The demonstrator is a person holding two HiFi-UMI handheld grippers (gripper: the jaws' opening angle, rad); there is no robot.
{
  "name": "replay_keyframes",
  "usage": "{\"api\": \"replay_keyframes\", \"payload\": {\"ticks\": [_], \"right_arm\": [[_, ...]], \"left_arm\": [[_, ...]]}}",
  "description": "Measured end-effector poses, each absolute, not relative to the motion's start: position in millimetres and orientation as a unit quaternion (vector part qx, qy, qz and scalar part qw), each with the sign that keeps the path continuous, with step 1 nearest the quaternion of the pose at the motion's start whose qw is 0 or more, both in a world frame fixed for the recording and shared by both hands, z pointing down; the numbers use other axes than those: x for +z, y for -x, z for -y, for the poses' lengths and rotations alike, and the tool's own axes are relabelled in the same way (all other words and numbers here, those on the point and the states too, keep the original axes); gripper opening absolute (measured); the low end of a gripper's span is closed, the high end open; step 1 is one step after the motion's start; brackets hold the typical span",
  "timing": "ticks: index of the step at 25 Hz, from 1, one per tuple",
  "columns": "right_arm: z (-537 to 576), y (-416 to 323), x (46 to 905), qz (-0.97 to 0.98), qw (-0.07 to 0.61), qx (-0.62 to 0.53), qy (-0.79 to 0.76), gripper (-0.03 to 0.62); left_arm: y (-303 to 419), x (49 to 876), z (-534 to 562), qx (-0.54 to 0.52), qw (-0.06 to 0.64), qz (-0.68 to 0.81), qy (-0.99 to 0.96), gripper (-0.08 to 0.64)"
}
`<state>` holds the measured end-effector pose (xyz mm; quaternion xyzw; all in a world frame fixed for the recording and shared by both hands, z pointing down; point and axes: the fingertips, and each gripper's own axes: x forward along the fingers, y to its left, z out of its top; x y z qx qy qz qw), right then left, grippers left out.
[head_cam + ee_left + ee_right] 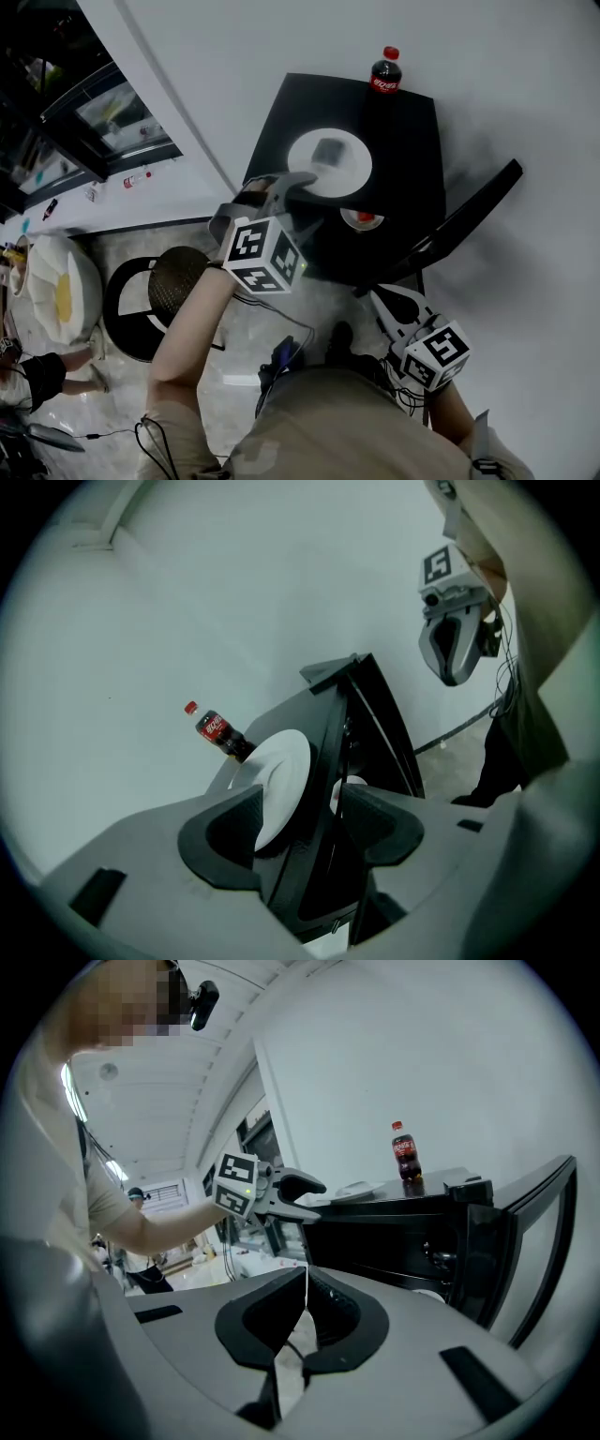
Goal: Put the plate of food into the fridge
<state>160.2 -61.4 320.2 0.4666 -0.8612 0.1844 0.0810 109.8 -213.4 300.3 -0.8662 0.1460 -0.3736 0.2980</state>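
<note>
The low black fridge [408, 131] stands against the white wall. Its black door [459, 225] is already swung wide open on the right side, so the way in is clear. That much of the job looks done.

The round white plate [352, 173] has not yet gone in. It sits on the fridge's top, about midway across and towards the front edge, with a small grey square portion of food [328, 150] at its centre. A dark cola bottle with a red cap [385, 72] stands upright at the far edge of the top, well apart from the plate. A small white-and-red item [361, 219] shows in the opening just below the front edge; what it is cannot be told.

The left tool [302, 808] is at the plate's near rim with its jaws spread wide. The rim lies by one jaw and the fridge's front edge runs between them, but nothing is pinched yet. The right tool [304, 1307] hangs low beside the open door, its jaws pressed together on nothing.

Left to do, by the look of it: close on the rim, lift the plate off the top, lower it into the compartment and let go.
</note>
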Motion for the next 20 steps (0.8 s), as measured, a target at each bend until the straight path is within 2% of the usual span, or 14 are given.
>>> {"api": "replay_keyframes", "payload": {"ticks": [14, 20], "right_arm": [[60, -151, 322, 0.858, 0.089, 0.182, -0.472, 0.021], [59, -149, 318, 0.855, 0.084, 0.181, -0.478, 0.021]], "left_arm": [[-120, 320, 227, -0.412, 0.354, -0.122, 0.831, 0.244], [-117, 314, 226, -0.411, 0.359, -0.122, 0.829, 0.201]]}}
